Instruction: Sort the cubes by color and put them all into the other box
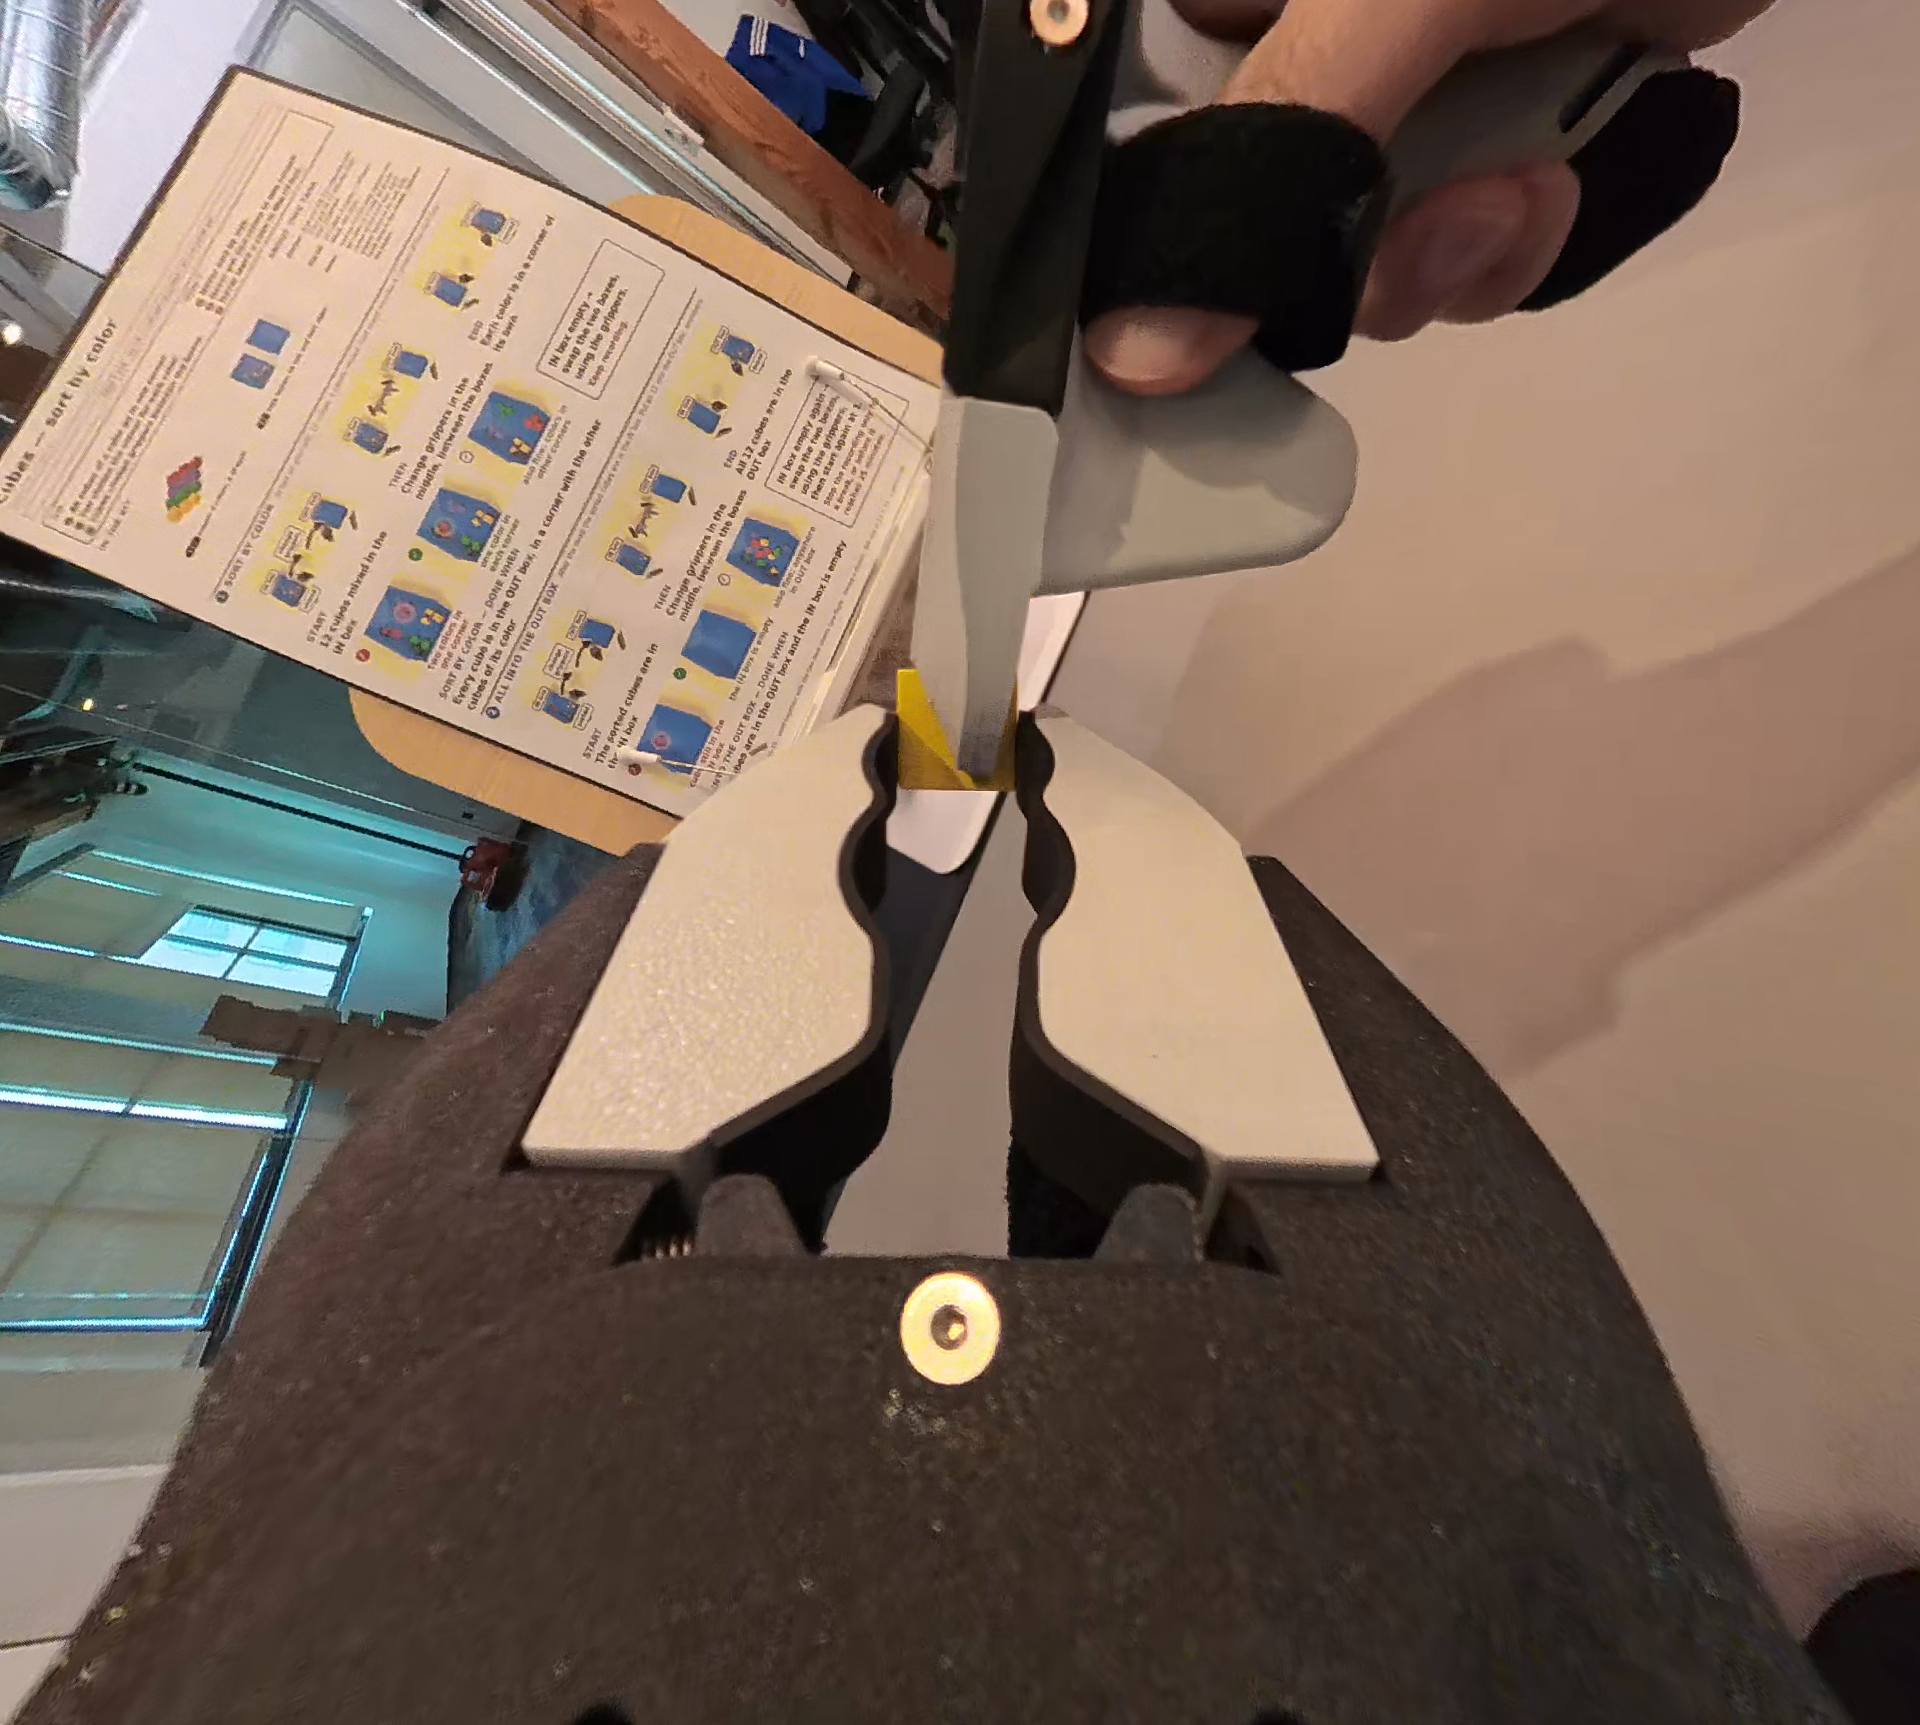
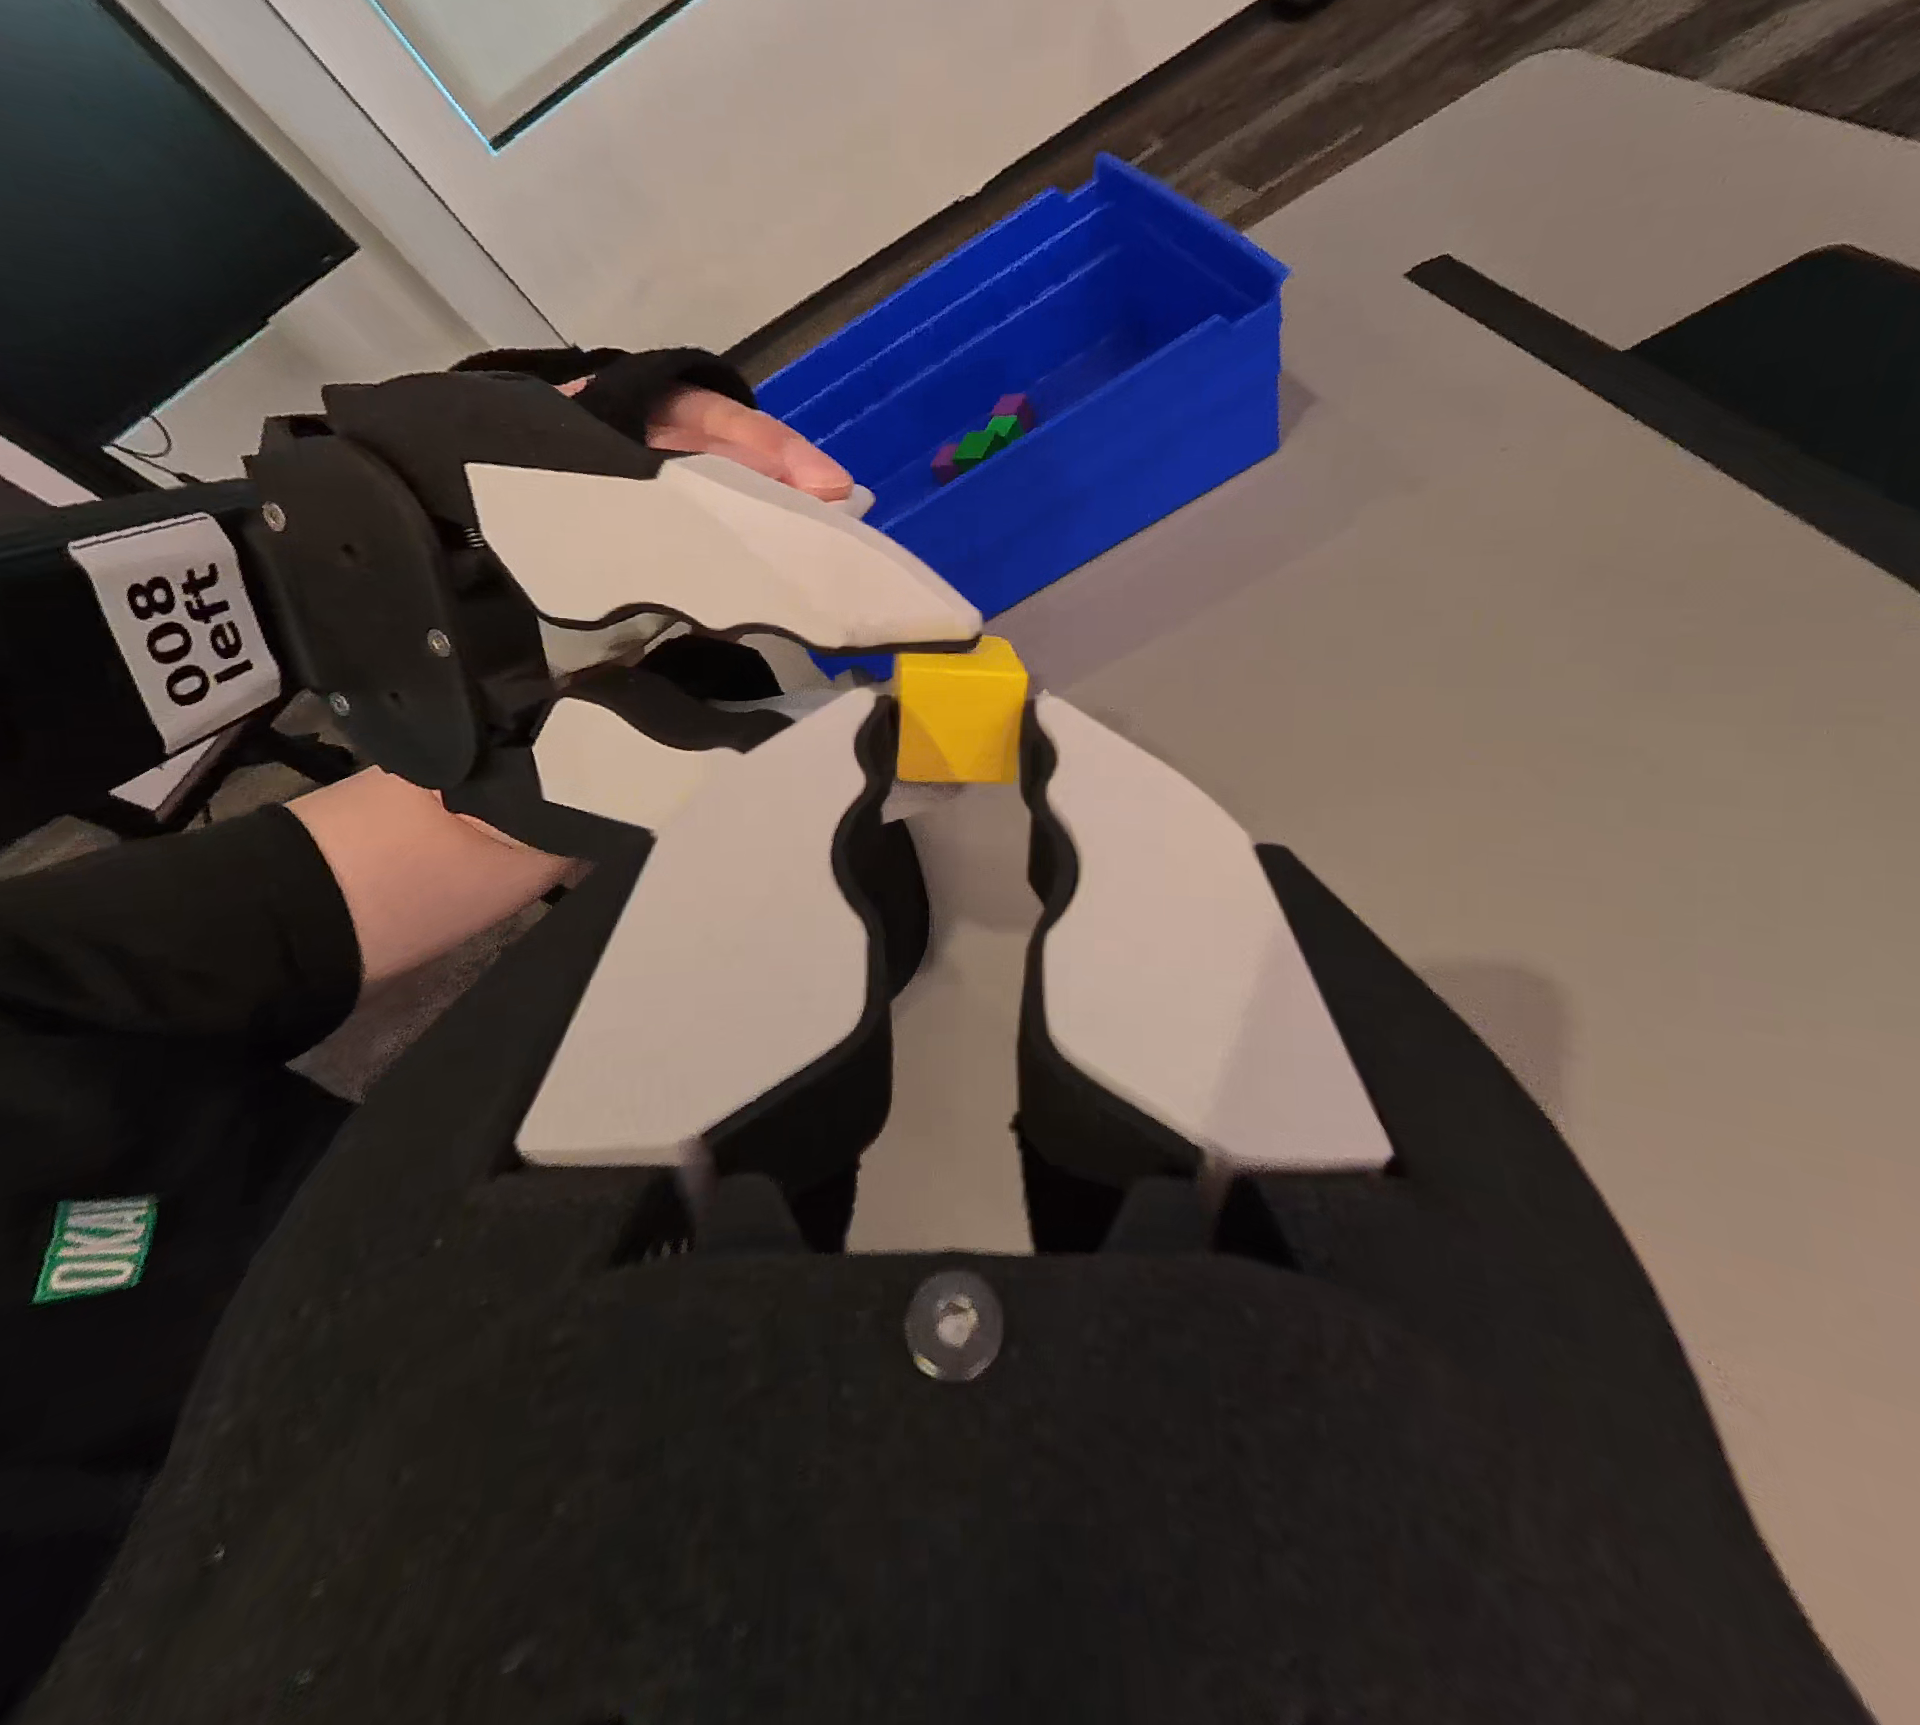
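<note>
Right wrist view: both tongs, left [image 2: 935, 667] and right [image 2: 958, 730], tight on one yellow cube [image 2: 961, 725].

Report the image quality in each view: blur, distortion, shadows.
Left wrist view: strong wide-angle bending at the edges, the instruction sheet sharp, soft shadows on the pale wall. Right wrist view: the yellow cube crisp, the blue box slightly soft, edges curved, no harsh glare.

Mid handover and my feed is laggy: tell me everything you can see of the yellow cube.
The yellow cube is a plain, matte, solid-looking block with sharp edges. It sits off the table, pinched between the right gripper fingertips on two sides. The left gripper closes on it crosswise, one finger on its top. The blue box lies behind.
</note>
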A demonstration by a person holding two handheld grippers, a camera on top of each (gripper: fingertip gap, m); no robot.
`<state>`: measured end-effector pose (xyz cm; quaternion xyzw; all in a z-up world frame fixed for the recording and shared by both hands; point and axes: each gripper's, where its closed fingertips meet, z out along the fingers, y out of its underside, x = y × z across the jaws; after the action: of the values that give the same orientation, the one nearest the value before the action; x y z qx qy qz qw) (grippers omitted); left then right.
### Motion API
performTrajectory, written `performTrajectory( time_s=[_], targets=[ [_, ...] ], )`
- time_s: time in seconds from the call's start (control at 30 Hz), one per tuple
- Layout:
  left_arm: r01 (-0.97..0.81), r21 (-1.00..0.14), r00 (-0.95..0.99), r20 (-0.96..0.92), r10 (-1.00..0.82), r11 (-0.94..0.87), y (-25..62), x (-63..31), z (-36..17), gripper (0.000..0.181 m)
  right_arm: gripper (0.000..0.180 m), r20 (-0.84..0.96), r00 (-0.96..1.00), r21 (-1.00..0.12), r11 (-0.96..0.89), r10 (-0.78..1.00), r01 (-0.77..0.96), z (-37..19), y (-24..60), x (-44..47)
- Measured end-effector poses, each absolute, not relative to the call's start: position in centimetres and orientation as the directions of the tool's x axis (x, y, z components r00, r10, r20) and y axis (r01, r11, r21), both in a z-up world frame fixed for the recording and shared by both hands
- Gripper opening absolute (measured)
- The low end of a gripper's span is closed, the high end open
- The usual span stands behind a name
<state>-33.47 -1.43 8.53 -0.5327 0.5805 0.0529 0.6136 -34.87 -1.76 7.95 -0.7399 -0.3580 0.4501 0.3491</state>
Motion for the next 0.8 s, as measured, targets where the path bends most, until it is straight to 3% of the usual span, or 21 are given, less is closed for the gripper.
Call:
performTrajectory(
  time_s=[0.13, 0.27, 0.37, 0.47, 0.53, 0.63, 0.8],
  targets=[
    [-0.672, -0.612, 0.351, -0.759, -0.549, 0.417, -1.5, -33.2, 8.6, 0.022, 0.021, -0.41, 0.352, -0.849, -0.493, 0.841, 0.188, 7.9, -1.3, -34.3],
    [-0.636, -0.677, 0.419, -0.705, -0.572, 0.369, -2.5, -33.6, 8.7, 0.045, 0.021, -0.396, 0.371, -0.862, -0.479, 0.84, 0.164, 8.5, -1.3, -31.1],
    [-0.583, -0.756, 0.481, -0.616, -0.624, 0.296, -3.9, -35.7, 7.6, 0.049, 0.022, -0.303, 0.497, -0.889, -0.43, 0.813, 0.16, 9.9, -0.8, -23.1],
    [-0.522, -0.828, 0.553, -0.511, -0.658, 0.204, -5.2, -39.2, 6.0, 0.041, 0.022, -0.14, 0.763, -0.863, -0.456, 0.632, 0.219, 9.8, 0.5, -8.8],
    [-0.485, -0.866, 0.6, -0.432, -0.674, 0.123, -5.6, -41.6, 5.0, 0.039, 0.022, -0.041, 0.919, -0.763, -0.606, 0.392, 0.224, 7.5, 1.1, 3.3],
    [-0.445, -0.895, 0.663, -0.35, -0.661, 0.028, -5.6, -44.5, 4.3, 0.038, 0.022, 0.026, 0.983, -0.491, -0.854, 0.182, 0.171, 1.2, -0.7, 17.2],
    [-0.359, -0.933, 0.719, -0.272, -0.64, -0.006, -6.1, -45.4, 5.6, 0.035, 0.022, 0.048, 0.997, -0.153, -0.986, 0.061, 0.068, -8.9, -2.7, 27.1]
  ],
)
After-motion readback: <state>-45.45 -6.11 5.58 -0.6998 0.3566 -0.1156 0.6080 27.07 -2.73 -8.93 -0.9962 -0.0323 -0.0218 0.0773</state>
